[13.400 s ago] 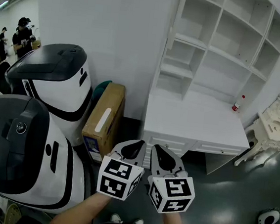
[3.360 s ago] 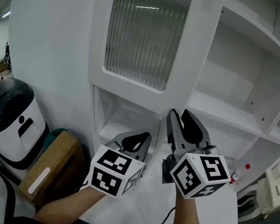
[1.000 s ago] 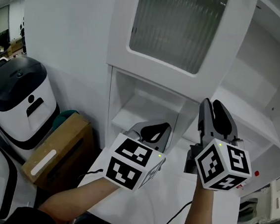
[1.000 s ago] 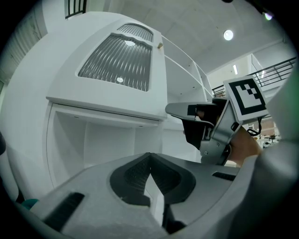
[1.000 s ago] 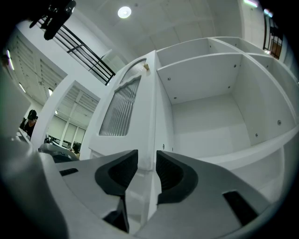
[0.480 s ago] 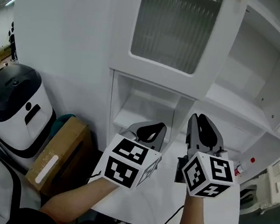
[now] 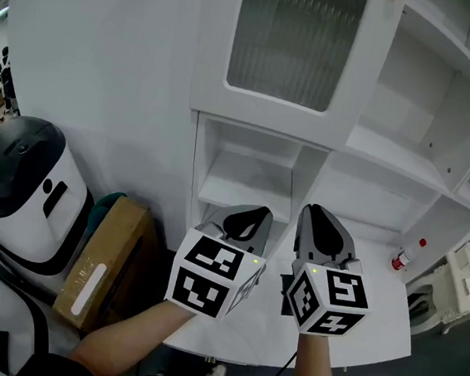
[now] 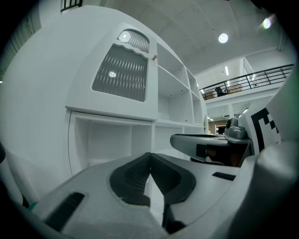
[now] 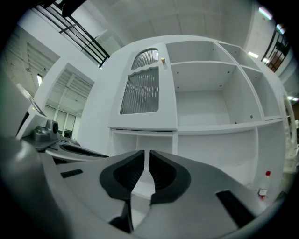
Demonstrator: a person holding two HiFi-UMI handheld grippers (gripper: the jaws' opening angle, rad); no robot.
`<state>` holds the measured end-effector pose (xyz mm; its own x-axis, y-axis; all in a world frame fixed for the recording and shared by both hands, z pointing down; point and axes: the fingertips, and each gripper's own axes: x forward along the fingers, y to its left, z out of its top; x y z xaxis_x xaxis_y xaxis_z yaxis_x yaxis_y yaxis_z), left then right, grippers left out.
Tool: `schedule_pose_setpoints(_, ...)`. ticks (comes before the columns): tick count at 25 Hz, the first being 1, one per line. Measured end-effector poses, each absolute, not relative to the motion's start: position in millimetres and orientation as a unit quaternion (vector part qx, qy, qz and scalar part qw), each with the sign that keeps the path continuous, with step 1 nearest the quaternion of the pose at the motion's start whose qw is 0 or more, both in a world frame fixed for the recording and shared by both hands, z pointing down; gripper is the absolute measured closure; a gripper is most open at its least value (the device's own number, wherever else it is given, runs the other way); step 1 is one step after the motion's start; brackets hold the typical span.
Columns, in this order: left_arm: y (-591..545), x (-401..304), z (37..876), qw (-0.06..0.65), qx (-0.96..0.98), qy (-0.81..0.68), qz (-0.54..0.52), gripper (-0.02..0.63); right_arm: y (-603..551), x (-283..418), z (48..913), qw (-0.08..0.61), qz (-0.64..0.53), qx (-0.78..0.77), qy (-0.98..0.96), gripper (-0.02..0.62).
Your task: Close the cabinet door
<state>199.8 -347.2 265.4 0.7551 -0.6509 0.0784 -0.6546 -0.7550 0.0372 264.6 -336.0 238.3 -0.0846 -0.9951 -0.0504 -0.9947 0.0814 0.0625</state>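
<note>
The white cabinet door (image 7: 296,43) with ribbed glass lies flush with the shelf unit's front, also seen as the door (image 8: 119,74) and the door (image 9: 140,91); its small knob (image 9: 163,60) is at the right edge. Both grippers hover level over the desk, apart from the door and below it. My left gripper (image 7: 247,219) has its jaw tips meeting (image 8: 149,156), with nothing held. The jaws of my right gripper (image 7: 319,217) are closing, with a thin gap left (image 9: 147,154) and nothing between them.
Open white shelves (image 7: 411,101) fill the right side above the desk top (image 7: 371,318). A red-capped bottle (image 7: 400,260) stands at the desk's back right. Left of the desk are a cardboard box (image 7: 101,269) and a white-and-black machine (image 7: 27,178).
Both grippers have drawn back from the cabinet, the right one also sinking. The right jaws have narrowed from wide open to a thin gap. The door stays flush.
</note>
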Motion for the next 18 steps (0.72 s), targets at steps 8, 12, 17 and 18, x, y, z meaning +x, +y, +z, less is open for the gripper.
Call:
schedule_pose_setpoints(8,-323,180,283,0.033,0.943,-0.329,0.048,0.594,-308,225,270,0.020,-0.019,0.677,-0.736,0.574)
schedule_pose_setpoints(12,-315,168,290,0.037,0.943,-0.326,0.050,0.594,-297,208,281,0.027,-0.011,0.676,-0.736,0.574)
schedule_pose_setpoints(17,-306,153,301,0.045,0.944,-0.321,0.057,0.594,-286,193,288,0.027,-0.007,0.678,-0.735,0.574)
schedule_pose_setpoints(18,-305,151,303,0.046,0.945,-0.319,0.058,0.594,-285,190,289,0.027,-0.007,0.677,-0.735,0.574)
